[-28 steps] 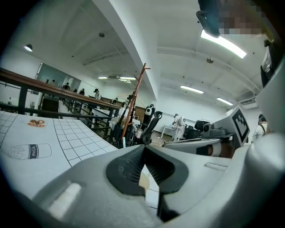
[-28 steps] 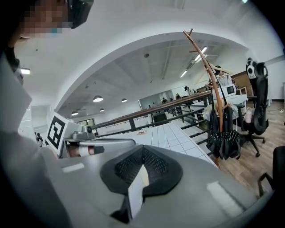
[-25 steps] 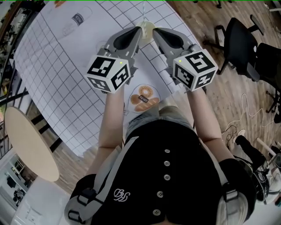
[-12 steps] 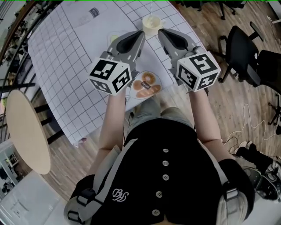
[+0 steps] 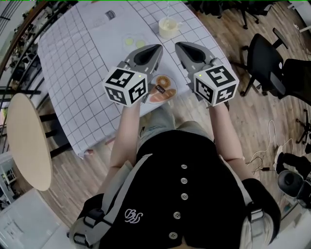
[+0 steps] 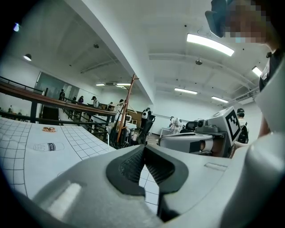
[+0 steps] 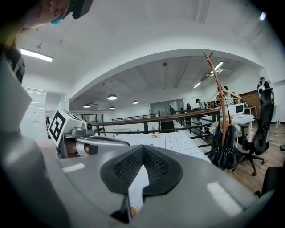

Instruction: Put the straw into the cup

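Observation:
A pale cup (image 5: 167, 27) of yellowish drink stands at the table's far side in the head view. A thin straw (image 5: 167, 9) seems to rise from it. My left gripper (image 5: 157, 47) and right gripper (image 5: 179, 45) hover side by side short of the cup, over the table's near part. Both are shut with nothing between the pads. In the left gripper view the jaws (image 6: 143, 148) meet at the tips, and the right gripper view shows the same (image 7: 142, 150). Neither gripper view shows the cup.
A plate with pastry (image 5: 163, 89) lies under and between the grippers near the table edge. Two greenish discs (image 5: 133, 41) and a printed bottle label (image 5: 108, 15) sit on the grid cloth (image 5: 77, 73). A round wooden table (image 5: 26, 141) stands left, a black chair (image 5: 267, 63) right.
Both grippers have drawn back from the cup toward the near table edge, staying shut. The cup now stands apart beyond their tips.

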`<move>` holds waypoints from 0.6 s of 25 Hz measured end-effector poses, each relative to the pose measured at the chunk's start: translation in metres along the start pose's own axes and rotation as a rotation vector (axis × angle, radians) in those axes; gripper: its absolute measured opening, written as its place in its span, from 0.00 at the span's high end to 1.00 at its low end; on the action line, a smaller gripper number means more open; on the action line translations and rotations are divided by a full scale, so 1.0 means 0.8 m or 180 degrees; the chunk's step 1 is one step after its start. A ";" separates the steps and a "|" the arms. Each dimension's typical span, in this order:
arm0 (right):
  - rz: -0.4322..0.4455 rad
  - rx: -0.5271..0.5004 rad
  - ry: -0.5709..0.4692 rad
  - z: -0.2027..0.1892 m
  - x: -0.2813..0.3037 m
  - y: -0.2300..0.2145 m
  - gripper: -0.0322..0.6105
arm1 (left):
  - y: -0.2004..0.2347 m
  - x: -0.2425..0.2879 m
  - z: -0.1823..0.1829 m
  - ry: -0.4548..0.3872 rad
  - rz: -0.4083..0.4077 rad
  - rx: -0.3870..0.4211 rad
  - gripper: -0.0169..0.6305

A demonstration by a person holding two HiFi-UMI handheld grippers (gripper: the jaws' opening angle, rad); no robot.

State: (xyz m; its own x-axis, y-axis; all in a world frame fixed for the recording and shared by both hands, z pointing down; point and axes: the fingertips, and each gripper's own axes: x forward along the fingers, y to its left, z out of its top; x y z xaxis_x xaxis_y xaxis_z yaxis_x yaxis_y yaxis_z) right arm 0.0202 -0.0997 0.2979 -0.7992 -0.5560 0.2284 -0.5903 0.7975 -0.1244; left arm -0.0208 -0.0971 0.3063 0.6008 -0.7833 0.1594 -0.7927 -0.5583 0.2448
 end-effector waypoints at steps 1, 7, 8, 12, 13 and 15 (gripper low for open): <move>0.0010 -0.0005 0.0016 -0.002 -0.003 0.003 0.95 | -0.005 -0.001 0.001 -0.0015 -0.0015 -0.0019 0.98; 0.0032 -0.0032 0.0101 -0.017 -0.014 0.006 0.95 | -0.031 -0.001 0.008 -0.0068 -0.0128 -0.0019 0.98; 0.0024 -0.0026 0.0105 -0.018 -0.015 0.005 0.95 | -0.033 -0.001 0.007 -0.0055 -0.0134 -0.0012 0.98; 0.0003 -0.0048 0.0126 -0.022 -0.023 0.006 0.95 | -0.037 0.001 0.000 -0.0021 -0.0122 -0.0028 0.98; 0.0004 -0.0056 0.0133 -0.023 -0.025 0.006 0.95 | -0.037 0.002 -0.001 -0.0018 -0.0118 -0.0033 0.98; 0.0015 -0.0064 0.0152 -0.024 -0.028 0.007 0.95 | -0.040 0.006 -0.002 -0.0018 -0.0117 -0.0032 0.98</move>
State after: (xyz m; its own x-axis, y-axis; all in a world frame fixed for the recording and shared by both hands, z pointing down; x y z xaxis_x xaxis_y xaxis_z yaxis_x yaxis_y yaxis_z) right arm 0.0373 -0.0783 0.3109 -0.7953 -0.5409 0.2739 -0.5839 0.8048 -0.1061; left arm 0.0072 -0.0825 0.3010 0.6291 -0.7638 0.1447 -0.7690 -0.5841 0.2599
